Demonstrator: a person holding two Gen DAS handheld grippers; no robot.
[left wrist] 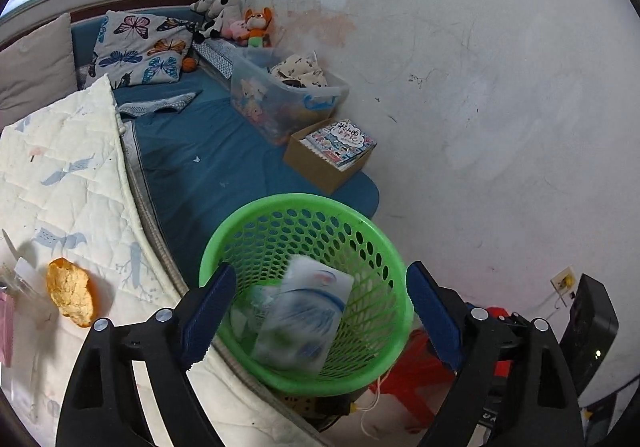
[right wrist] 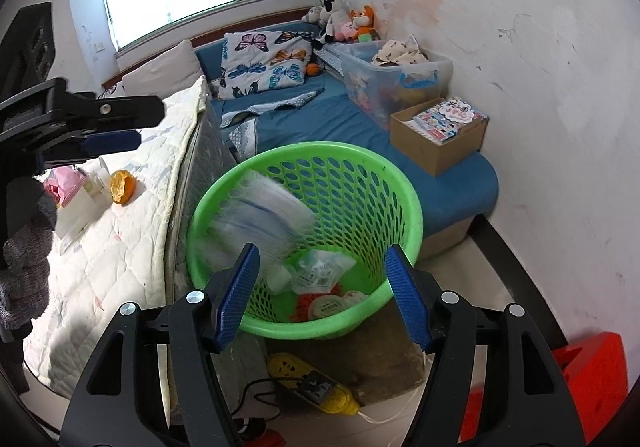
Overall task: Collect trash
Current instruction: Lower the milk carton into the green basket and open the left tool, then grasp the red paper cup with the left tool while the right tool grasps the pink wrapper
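Note:
A green mesh basket point(left wrist: 372, 239) point(right wrist: 404, 183) stands beside the bed. A blurred white and blue plastic packet point(left wrist: 300, 315) point(right wrist: 260, 207) is inside it, free of both grippers. Wrappers and small tubs point(right wrist: 320, 287) lie at the basket's bottom. My left gripper point(left wrist: 316, 311) is open above the basket; it also shows in the right wrist view point(right wrist: 116, 127) over the bed. My right gripper point(right wrist: 324, 295) is open and empty at the basket's near rim. An orange peel point(left wrist: 72, 295) point(right wrist: 122, 187) lies on the white quilt, beside pink and white packets point(right wrist: 72, 191).
The white quilt point(left wrist: 72, 183) covers the bed at left. A blue mattress point(left wrist: 208, 167) carries a clear storage bin point(left wrist: 280, 95) and a cardboard box of books point(left wrist: 332, 155). A yellow power strip point(right wrist: 316, 387) and a red stool point(right wrist: 592, 379) are on the floor.

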